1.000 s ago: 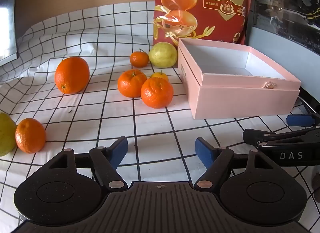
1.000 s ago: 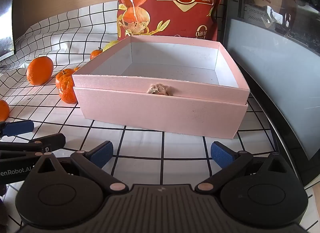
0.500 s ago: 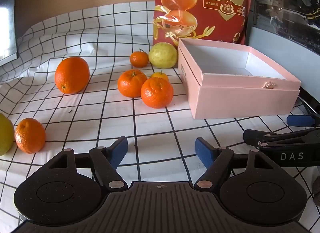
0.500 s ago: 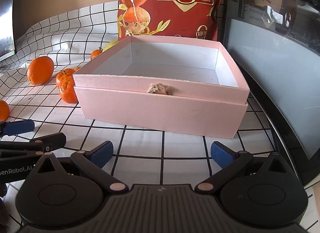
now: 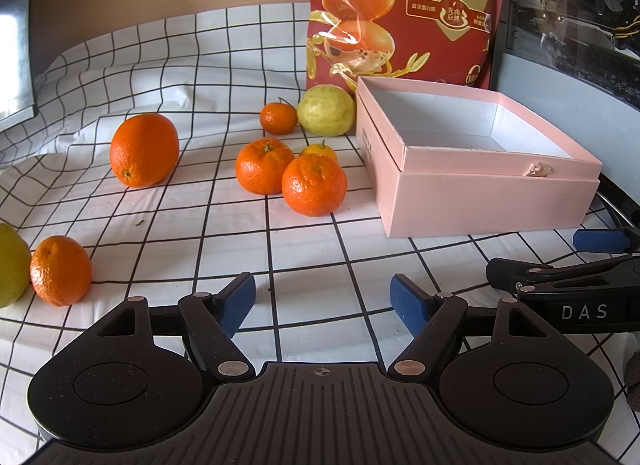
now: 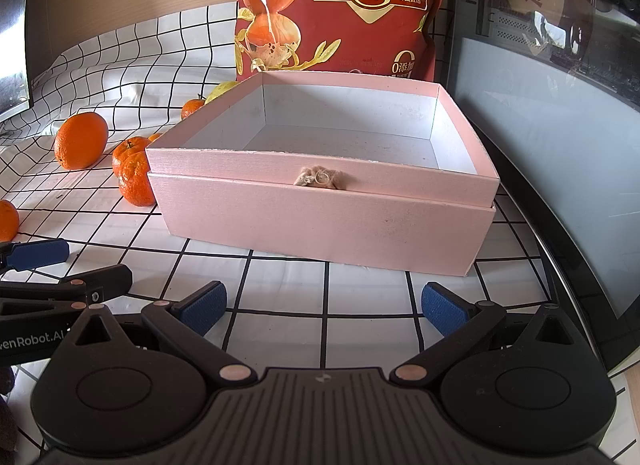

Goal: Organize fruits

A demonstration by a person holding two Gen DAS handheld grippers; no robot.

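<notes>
Nothing has moved: left tongs point(image 5: 323, 297) and right tongs point(image 6: 324, 303) hover level, jaws wide, before the matte pink cardboard box point(image 6: 320, 209).

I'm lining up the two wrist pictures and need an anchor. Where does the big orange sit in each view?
Left wrist: the big orange lies left of centre on the checked cloth, apart from the other fruit.
Right wrist: the big orange is at the far left, beyond the pink box's left corner.
Shared landmark: the pink box, open and empty in both views.
</notes>
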